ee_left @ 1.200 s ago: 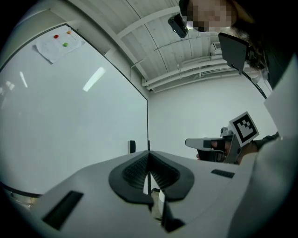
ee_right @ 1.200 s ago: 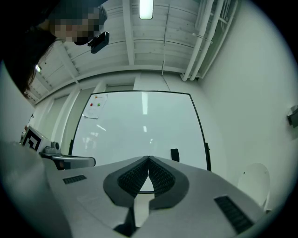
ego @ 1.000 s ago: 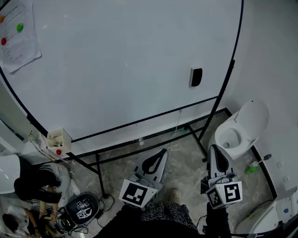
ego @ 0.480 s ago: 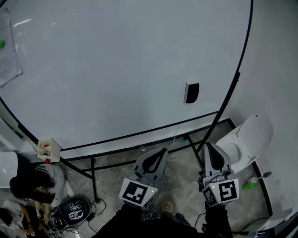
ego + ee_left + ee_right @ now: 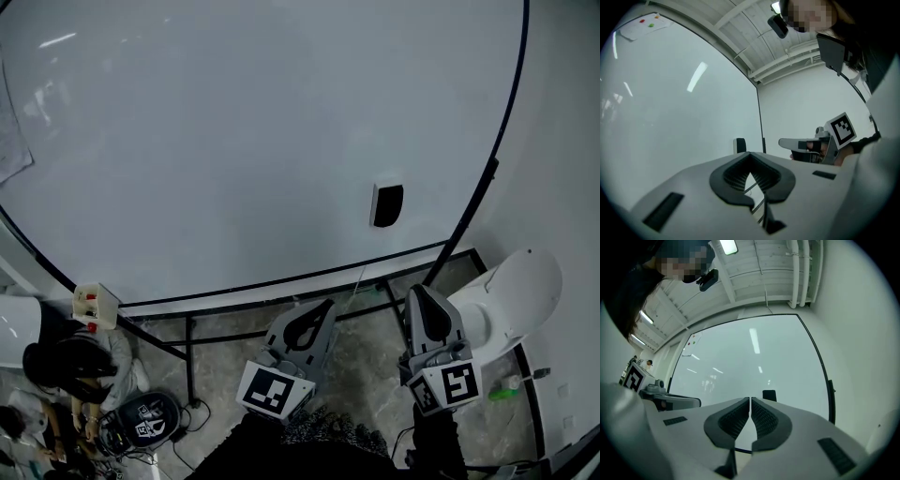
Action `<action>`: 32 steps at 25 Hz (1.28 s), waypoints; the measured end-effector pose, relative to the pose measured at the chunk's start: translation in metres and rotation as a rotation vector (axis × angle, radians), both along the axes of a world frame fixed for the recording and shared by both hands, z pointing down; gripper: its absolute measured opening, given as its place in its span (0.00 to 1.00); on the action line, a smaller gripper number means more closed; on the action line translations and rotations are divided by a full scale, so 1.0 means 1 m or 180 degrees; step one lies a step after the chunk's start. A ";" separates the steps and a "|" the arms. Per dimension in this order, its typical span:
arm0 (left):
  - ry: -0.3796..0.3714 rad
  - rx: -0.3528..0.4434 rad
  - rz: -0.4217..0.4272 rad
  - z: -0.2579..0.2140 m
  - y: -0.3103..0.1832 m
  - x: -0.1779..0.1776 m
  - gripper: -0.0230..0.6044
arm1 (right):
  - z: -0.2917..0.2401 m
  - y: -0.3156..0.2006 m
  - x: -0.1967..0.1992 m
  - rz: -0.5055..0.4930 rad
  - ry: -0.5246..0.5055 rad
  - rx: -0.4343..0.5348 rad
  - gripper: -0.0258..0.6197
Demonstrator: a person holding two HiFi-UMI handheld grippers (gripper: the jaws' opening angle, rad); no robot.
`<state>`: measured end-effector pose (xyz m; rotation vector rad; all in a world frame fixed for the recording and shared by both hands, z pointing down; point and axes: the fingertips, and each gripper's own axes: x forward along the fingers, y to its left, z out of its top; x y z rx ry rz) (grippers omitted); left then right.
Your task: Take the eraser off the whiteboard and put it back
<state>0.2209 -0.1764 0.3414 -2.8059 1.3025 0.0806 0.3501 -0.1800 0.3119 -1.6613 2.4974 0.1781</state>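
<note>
Right jaws: the right gripper (image 5: pixel 749 401) has its ribbed pads drawn together with only a hairline slit between them; nothing is held
Left jaws: the left gripper (image 5: pixel 750 155) is likewise closed at the tips and empty; floor shows through the gap behind the pads
Eraser: the eraser (image 5: pixel 386 204), dark with a pale edge, sits flat on the whiteboard (image 5: pixel 234 141); in the head view it lies at about 11 o'clock from the right gripper and 1 o'clock from the left, well apart from both; it is near the board's right-hand frame, low on the surface
Surroundings: the stand's black rails (image 5: pixel 281 281) run between grippers and board; a white rounded object (image 5: pixel 511 295) stands at 3 o'clock of the right gripper
Step, as I judge it: approach; eraser untouched
Risks: closed tips reaching the eraser would shove it, not grip it, so it could slide or drop; a hard push may rock the board on its stand; the stand's legs are near the feet
</note>
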 end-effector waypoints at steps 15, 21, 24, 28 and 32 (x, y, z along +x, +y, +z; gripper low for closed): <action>-0.0009 0.0075 -0.0065 -0.005 -0.068 -0.026 0.04 | 0.010 -0.072 -0.013 0.0090 0.0238 -0.0054 0.05; 0.0065 0.0055 -0.0122 -0.008 -0.097 -0.038 0.04 | 0.013 -0.106 -0.011 0.0159 0.0229 -0.0100 0.06; 0.0024 0.0103 -0.0088 -0.012 -0.106 -0.039 0.05 | 0.013 -0.122 -0.011 0.0176 0.0189 -0.0139 0.17; 0.0029 0.0111 -0.0094 -0.015 -0.115 -0.040 0.05 | 0.014 -0.143 -0.008 0.0223 0.0122 -0.0161 0.37; -0.0044 0.0121 -0.0081 -0.011 -0.122 -0.039 0.04 | 0.020 -0.165 -0.009 0.0191 0.0129 -0.0223 0.52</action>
